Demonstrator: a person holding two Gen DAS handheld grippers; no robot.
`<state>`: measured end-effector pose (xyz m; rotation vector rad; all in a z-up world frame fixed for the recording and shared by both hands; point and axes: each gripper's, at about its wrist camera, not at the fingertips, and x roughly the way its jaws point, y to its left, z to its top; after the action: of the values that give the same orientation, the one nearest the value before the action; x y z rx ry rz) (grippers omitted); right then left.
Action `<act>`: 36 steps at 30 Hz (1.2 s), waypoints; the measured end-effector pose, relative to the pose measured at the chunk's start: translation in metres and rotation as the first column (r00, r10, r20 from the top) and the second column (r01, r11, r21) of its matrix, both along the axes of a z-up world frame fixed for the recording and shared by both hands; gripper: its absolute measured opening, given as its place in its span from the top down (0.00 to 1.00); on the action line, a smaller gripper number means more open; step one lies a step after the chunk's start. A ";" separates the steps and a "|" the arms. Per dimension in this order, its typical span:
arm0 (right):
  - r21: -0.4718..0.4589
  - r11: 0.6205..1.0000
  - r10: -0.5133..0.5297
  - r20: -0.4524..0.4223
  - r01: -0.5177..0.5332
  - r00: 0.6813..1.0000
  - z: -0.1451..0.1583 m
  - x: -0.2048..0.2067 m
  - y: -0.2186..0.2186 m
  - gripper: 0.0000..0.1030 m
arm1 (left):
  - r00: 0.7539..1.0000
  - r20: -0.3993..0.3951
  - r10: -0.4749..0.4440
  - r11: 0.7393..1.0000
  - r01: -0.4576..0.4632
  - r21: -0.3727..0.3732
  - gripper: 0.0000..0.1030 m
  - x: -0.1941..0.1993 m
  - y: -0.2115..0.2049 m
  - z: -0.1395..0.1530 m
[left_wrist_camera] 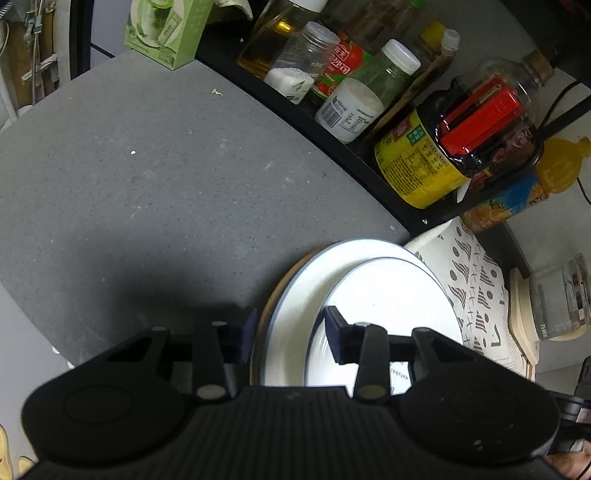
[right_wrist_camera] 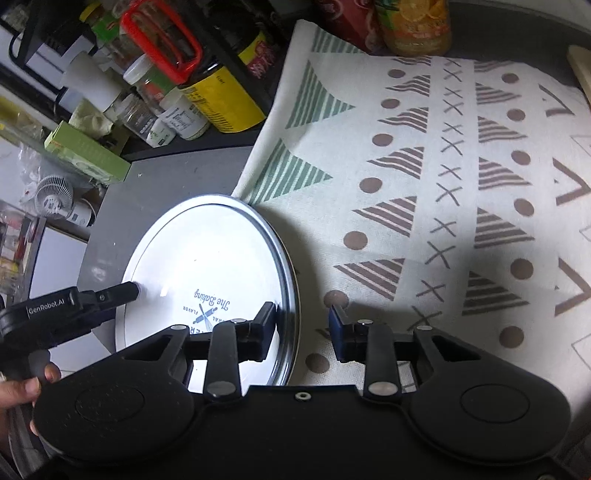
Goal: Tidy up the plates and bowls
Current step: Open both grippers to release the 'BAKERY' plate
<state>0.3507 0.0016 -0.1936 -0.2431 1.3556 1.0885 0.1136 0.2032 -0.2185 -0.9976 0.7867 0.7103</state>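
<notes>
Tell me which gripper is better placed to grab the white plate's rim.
Right, probably: the right gripper straddles just the white plate rim, jaws open. The left gripper also straddles it, but a brown edge lies underneath there.

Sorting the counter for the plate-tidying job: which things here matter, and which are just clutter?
Job: white plates, left tool, right tool.
Lying about: patterned cloth, condiment bottles, green box, glass jar.

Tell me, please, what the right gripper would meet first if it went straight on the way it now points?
Most likely the rim of the white round plate with the blue rim line: the right gripper straddles that edge, one finger over the plate, the other over the patterned cloth. Depth is unclear.
</notes>
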 end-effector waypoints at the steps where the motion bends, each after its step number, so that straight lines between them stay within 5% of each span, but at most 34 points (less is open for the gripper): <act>1: 0.000 1.000 0.003 0.001 -0.003 1.000 0.000 0.000 0.000 0.71 | 1.000 0.001 -0.002 1.000 0.002 0.001 0.63 0.000 0.000 0.000; 24: -0.005 1.000 0.007 -0.037 -0.008 0.999 -0.003 -0.010 0.002 0.73 | 0.997 0.039 0.065 0.998 -0.063 -0.030 0.67 -0.010 0.001 -0.004; 36: -0.012 0.999 0.050 -0.001 -0.050 0.999 -0.004 -0.015 0.000 0.73 | 1.000 0.016 0.026 0.998 -0.025 -0.049 0.67 -0.012 0.001 -0.004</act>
<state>0.3352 0.0020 -0.1977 -0.2869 1.3636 1.1222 0.1014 0.2040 -0.2224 -1.0581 0.7819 0.7065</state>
